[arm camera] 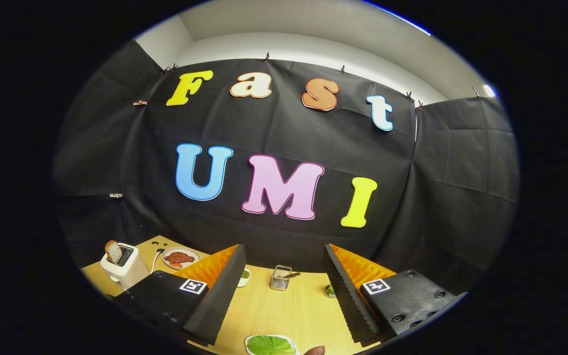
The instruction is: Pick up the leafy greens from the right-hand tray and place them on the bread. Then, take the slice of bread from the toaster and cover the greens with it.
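My gripper (pixel 284 276) is open, its two fingers spread wide above the wooden table (pixel 284 310) with nothing between them. Leafy greens (pixel 270 345) lie on a small white tray (pixel 251 341) near me, below and between the fingers. A white toaster (pixel 125 267) stands far off beyond the left finger, with a slice of bread (pixel 113 251) sticking up out of its slot. Next to the toaster, a white plate (pixel 181 257) holds a reddish-brown piece of food.
A small wire basket (pixel 281 277) stands on the table ahead between the fingers. A small white dish with something green (pixel 244 276) peeks from behind the left finger, and a small green item (pixel 330 291) sits by the right finger. A reddish object (pixel 315 350) lies beside the greens tray.
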Action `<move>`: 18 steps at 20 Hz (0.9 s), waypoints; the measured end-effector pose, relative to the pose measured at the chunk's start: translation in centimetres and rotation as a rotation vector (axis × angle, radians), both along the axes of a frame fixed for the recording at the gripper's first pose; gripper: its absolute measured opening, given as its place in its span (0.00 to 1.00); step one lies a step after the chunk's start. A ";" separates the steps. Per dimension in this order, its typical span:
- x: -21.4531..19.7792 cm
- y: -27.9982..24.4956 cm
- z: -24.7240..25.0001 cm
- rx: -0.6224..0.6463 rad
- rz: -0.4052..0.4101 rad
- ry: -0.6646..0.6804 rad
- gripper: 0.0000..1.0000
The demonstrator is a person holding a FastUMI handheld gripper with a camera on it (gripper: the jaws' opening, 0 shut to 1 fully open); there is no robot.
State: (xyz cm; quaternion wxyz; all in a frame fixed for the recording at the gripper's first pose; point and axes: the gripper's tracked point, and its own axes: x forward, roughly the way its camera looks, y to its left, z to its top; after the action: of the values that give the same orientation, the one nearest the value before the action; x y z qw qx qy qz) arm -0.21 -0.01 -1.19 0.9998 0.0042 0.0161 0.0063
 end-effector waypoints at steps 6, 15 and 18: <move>0.2 0.3 0.1 0.001 0.014 -0.025 0.98; 1.7 0.9 1.0 -0.014 0.064 -0.059 0.98; 1.6 1.5 -0.1 -0.018 0.095 -0.034 0.98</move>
State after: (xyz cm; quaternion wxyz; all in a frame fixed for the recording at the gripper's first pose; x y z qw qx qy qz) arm 1.42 1.53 -1.28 0.9985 -0.0057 -0.0009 0.0537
